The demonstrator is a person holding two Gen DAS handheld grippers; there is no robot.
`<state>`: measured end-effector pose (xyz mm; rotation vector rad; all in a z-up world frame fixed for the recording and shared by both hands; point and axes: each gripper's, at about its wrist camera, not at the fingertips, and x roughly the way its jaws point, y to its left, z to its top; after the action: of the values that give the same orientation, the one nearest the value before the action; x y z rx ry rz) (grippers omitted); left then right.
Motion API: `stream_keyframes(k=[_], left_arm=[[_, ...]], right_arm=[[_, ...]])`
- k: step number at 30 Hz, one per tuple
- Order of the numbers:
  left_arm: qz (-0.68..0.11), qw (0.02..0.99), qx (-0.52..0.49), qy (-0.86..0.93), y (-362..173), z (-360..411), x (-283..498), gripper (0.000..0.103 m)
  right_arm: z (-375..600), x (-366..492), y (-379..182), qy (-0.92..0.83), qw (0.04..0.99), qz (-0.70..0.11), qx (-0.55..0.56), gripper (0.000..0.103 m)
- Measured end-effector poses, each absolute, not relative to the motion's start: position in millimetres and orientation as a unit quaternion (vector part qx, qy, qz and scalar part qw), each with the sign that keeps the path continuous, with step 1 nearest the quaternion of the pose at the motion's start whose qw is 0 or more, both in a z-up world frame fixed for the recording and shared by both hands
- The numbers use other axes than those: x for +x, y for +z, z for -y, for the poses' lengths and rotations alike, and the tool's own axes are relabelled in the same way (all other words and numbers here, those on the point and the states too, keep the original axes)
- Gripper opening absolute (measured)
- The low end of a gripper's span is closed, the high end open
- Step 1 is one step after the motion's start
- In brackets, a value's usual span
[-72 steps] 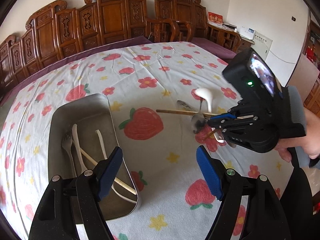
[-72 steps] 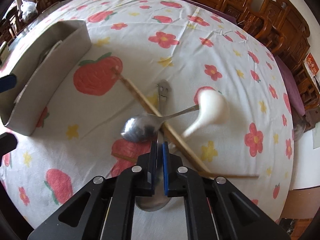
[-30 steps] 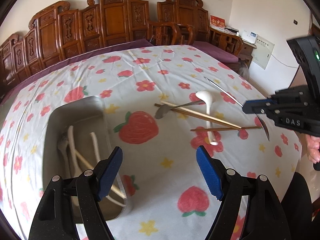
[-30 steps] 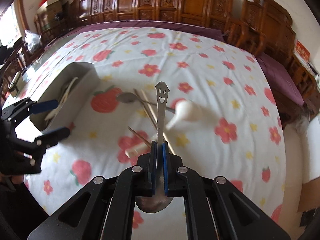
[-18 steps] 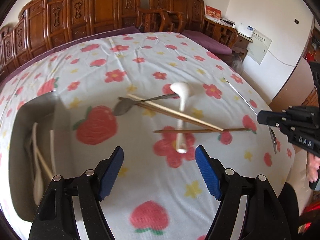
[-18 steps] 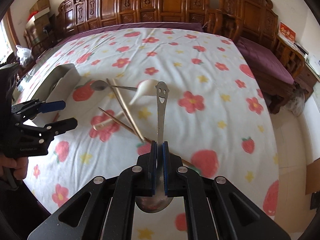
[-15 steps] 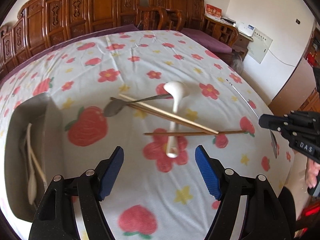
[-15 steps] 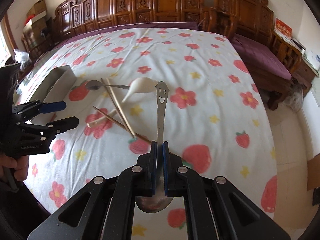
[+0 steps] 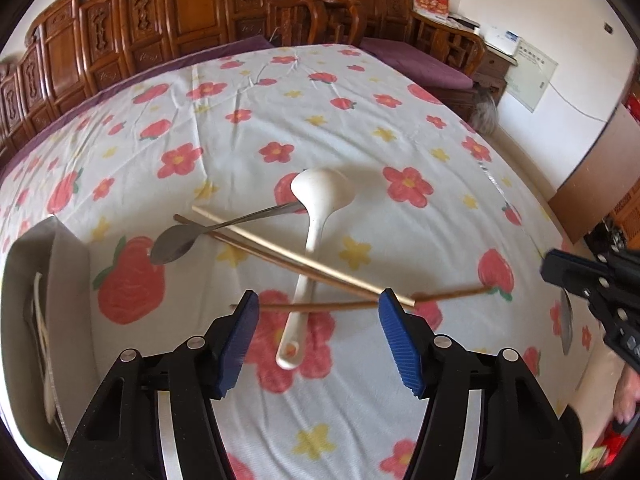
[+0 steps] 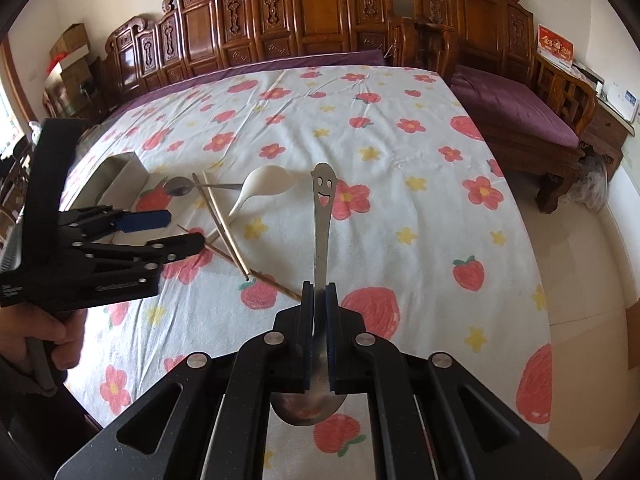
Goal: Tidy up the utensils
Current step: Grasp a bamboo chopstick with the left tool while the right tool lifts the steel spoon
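My right gripper [image 10: 319, 294] is shut on a steel spoon with a smiley-face handle [image 10: 321, 216], held in the air above the table's right side; it shows at the right edge of the left wrist view [image 9: 566, 316]. My left gripper [image 9: 316, 312] is open and empty, just above a white ceramic spoon [image 9: 316, 216], a steel spoon [image 9: 176, 240] and crossed chopsticks [image 9: 300, 258] on the flowered cloth. A metal tray [image 9: 60, 280] holding several utensils lies at the left.
Carved wooden chairs [image 10: 304, 20] line the far side of the table. A purple-cushioned bench [image 10: 516, 108] stands to the right. The table's right edge [image 9: 536, 200] drops to a tiled floor.
My right gripper lifted the smiley spoon off the pile and drew back to the right. My left gripper moved from the tray to over the pile of utensils.
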<state>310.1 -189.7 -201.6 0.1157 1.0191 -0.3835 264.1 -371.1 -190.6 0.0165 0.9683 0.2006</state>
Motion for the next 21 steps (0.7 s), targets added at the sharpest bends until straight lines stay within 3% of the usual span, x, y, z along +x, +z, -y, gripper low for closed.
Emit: stream_keyframes(k=[8, 21], left_arm=[[-0.519, 0.846, 0.007, -0.121, -219.3, 176.6, 347.2, 0.045], [-0.543, 0.835, -0.020, -0.083, -230.2, 166.1, 372.6, 0.041]], right_arm=[[374.7, 263.5, -185.0, 0.101, 0.883, -0.458, 0.018, 0.007], [372.6, 263.7, -185.7, 0.108, 0.881, -0.459, 0.017, 0.007]])
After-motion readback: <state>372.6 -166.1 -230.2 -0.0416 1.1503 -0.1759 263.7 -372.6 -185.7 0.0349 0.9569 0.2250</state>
